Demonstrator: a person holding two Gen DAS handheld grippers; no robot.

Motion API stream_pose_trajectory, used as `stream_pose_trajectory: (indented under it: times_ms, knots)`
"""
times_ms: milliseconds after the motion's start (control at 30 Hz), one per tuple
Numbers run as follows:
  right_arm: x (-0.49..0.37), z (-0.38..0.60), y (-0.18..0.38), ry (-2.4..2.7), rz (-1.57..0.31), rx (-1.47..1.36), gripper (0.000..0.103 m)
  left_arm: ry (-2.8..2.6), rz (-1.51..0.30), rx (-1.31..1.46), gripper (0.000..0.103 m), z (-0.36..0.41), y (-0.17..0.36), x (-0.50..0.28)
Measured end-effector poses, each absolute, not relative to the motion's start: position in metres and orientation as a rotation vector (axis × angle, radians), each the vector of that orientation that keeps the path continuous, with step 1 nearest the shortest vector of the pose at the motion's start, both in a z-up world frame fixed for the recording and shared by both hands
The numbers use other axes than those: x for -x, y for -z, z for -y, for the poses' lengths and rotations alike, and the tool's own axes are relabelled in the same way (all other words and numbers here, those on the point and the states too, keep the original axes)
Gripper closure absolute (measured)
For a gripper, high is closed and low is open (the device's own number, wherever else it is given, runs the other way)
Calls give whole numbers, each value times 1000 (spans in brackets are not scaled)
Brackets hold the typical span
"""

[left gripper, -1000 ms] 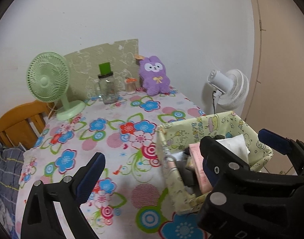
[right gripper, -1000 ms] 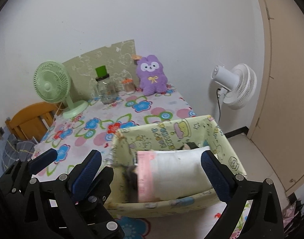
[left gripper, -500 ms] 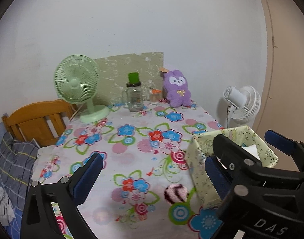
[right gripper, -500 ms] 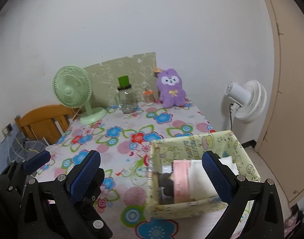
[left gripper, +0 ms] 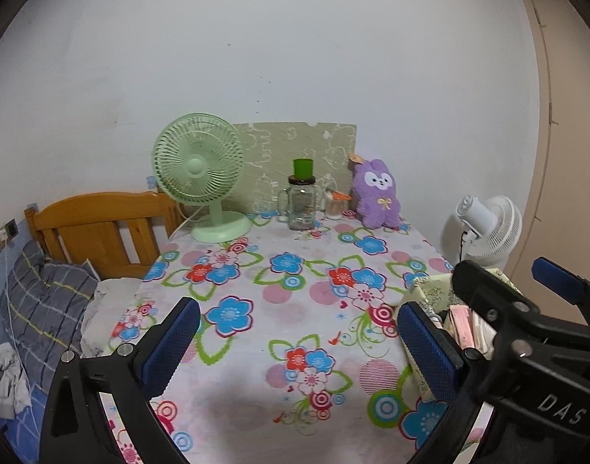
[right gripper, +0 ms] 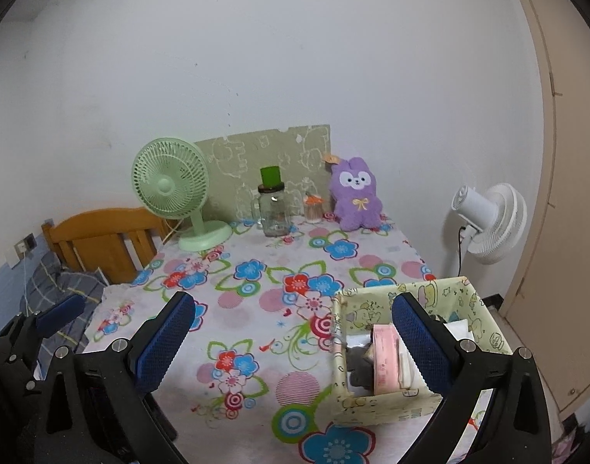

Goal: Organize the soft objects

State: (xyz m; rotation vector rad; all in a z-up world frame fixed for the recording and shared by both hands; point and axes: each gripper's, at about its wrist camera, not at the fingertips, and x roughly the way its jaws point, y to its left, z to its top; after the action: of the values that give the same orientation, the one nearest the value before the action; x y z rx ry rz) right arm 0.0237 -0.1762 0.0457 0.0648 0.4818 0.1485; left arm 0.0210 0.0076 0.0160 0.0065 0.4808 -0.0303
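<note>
Both the left tool (left gripper: 296,336) and the right tool (right gripper: 293,332) hang above the bench (right gripper: 256,309) with fingers spread apart, gripping nothing. The fabric box (right gripper: 391,406) sits at the bench's near right corner holding folded cloths (right gripper: 385,359), and a purple plush toy (right gripper: 356,193) leans at the far edge.

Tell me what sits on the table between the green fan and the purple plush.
In the right wrist view, a glass jar with a green lid, then a small orange-topped container, stand between the green fan and the purple plush.
</note>
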Motion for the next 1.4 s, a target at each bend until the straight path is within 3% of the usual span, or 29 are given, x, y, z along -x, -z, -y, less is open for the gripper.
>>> stream_pose_trajectory:
  times_ms: [1400]
  knots:
    - [-9, 186, -55, -129, -454, -85, 0, -18, -458, 37, 0, -34, -25, -6]
